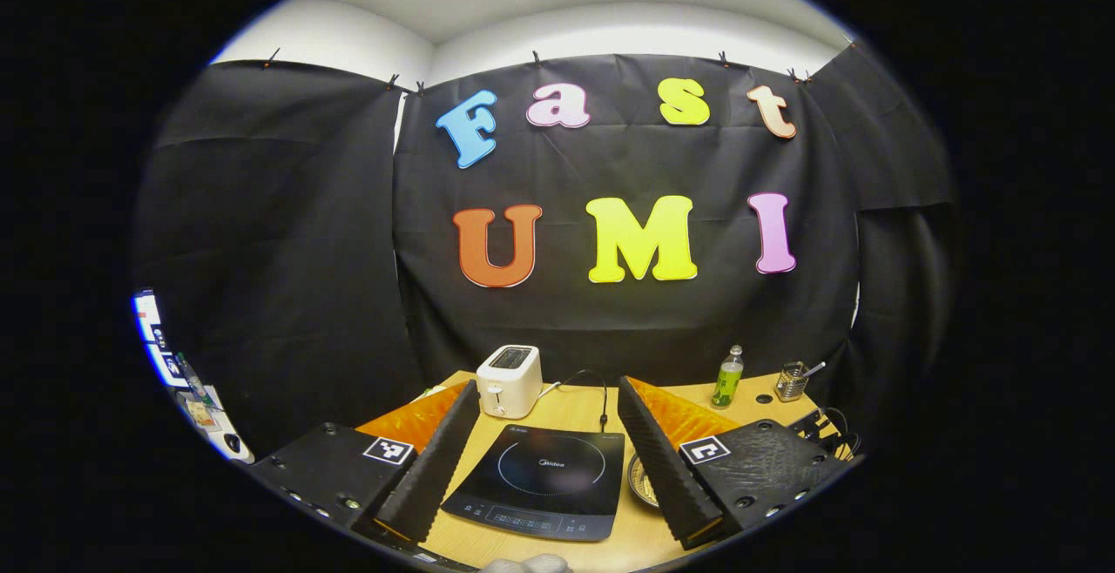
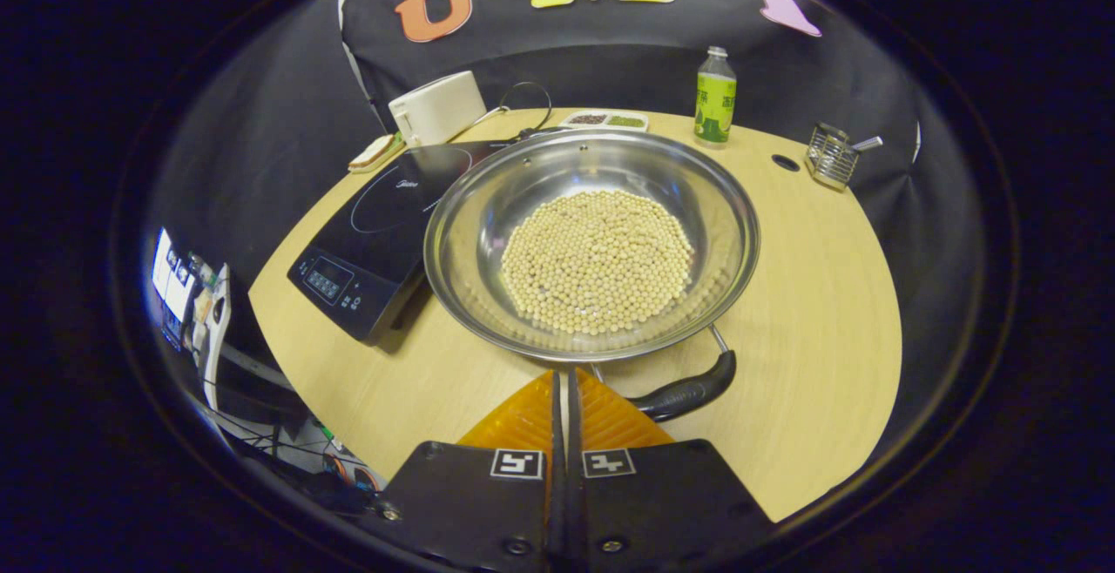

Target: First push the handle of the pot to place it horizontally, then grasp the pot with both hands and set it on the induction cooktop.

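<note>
- Left gripper view: I see my left gripper [image 1: 549, 455] raised above the wooden table [image 1: 575, 412], its fingers spread wide. The induction cooktop [image 1: 538, 479] lies between them, the white toaster [image 1: 510, 380] behind it. A sliver of the pot [image 1: 642, 481] peeks out beside the right finger.
- Right gripper view: my right gripper [image 2: 562, 399] has its fingers pressed together, holding nothing, their tips at the pot's [image 2: 592, 242] near rim. The pot, full of beans [image 2: 597, 259], sits just beside the induction cooktop [image 2: 383, 233]. Its black handle [image 2: 688, 392] lies slanted just right of my fingers.
</note>
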The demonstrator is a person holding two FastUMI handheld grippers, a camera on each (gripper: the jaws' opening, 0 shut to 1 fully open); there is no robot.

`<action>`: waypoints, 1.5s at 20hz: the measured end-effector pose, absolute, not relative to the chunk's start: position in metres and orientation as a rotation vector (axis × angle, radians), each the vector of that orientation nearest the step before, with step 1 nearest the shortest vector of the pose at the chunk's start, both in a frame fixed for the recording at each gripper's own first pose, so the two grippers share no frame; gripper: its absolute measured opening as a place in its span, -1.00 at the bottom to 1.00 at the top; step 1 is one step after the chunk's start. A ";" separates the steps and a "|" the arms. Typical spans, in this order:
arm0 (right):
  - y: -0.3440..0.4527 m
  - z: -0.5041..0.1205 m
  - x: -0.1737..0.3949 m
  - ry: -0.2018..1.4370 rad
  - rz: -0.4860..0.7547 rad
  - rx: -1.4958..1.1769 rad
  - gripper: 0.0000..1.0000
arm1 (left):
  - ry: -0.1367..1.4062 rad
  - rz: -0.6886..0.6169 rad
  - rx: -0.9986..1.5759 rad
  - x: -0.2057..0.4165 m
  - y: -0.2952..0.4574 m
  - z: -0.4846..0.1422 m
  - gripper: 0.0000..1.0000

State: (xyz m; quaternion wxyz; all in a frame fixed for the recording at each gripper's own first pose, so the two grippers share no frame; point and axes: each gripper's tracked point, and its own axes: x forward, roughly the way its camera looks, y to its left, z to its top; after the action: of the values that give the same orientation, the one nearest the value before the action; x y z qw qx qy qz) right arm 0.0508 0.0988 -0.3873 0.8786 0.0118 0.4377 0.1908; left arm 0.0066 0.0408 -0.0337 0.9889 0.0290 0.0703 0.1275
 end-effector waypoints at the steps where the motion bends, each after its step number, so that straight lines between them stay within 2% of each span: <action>1: 0.095 -0.388 0.052 0.913 0.396 0.030 -0.93 | 0.141 0.256 0.060 0.009 0.039 -0.035 0.91; 3: 0.085 -0.389 0.055 0.915 0.391 0.031 -0.99 | 0.145 0.257 0.057 0.012 0.035 -0.037 0.91; 4: 0.082 -0.389 0.057 0.915 0.388 0.029 -0.93 | 0.147 0.257 0.053 0.013 0.033 -0.037 0.91; 7: 0.070 -0.390 0.063 0.917 0.389 0.012 -0.93 | 0.147 0.260 0.048 0.018 0.028 -0.038 0.90; 8: 0.065 -0.391 0.067 0.916 0.385 0.006 -0.99 | 0.147 0.261 0.048 0.020 0.027 -0.038 0.91; 10: 0.056 -0.394 0.072 0.925 0.378 0.005 -0.93 | 0.151 0.265 0.051 0.024 0.024 -0.040 0.91; 11: 0.051 -0.397 0.073 0.931 0.373 0.009 -0.99 | 0.153 0.266 0.049 0.026 0.022 -0.041 0.91; 12: 0.048 -0.397 0.075 0.931 0.371 0.013 -0.94 | 0.151 0.269 0.046 0.029 0.020 -0.041 0.90; 15: 0.036 -0.398 0.084 0.934 0.367 0.018 -0.99 | 0.159 0.278 0.046 0.036 0.015 -0.046 0.91; 16: 0.031 -0.400 0.088 0.936 0.363 0.016 -0.93 | 0.163 0.281 0.047 0.038 0.013 -0.048 0.91; 21: 0.010 -0.403 0.105 0.941 0.352 0.018 -0.94 | 0.176 0.301 0.058 0.048 0.008 -0.055 0.90; 22: 0.006 -0.402 0.109 0.938 0.351 0.012 -0.99 | 0.175 0.308 0.062 0.050 0.007 -0.055 0.91; 23: 0.002 -0.403 0.113 0.938 0.350 0.001 -0.93 | 0.176 0.314 0.064 0.052 0.008 -0.055 0.91; 24: -0.002 -0.403 0.117 0.937 0.354 -0.014 -0.99 | 0.175 0.321 0.063 0.054 0.007 -0.055 0.91; 26: -0.008 -0.404 0.123 0.932 0.367 -0.042 -0.93 | 0.173 0.334 0.060 0.056 0.004 -0.057 0.92; 30: -0.023 -0.404 0.135 0.925 0.390 -0.113 -0.99 | 0.174 0.361 0.063 0.060 0.000 -0.065 0.91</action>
State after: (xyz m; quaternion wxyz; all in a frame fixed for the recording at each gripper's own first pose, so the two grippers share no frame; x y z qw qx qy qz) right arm 0.1353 -0.0230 -0.4038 0.8751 -0.0543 0.4432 0.1867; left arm 0.0602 -0.0002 -0.0653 0.9795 0.0313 0.0863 0.1791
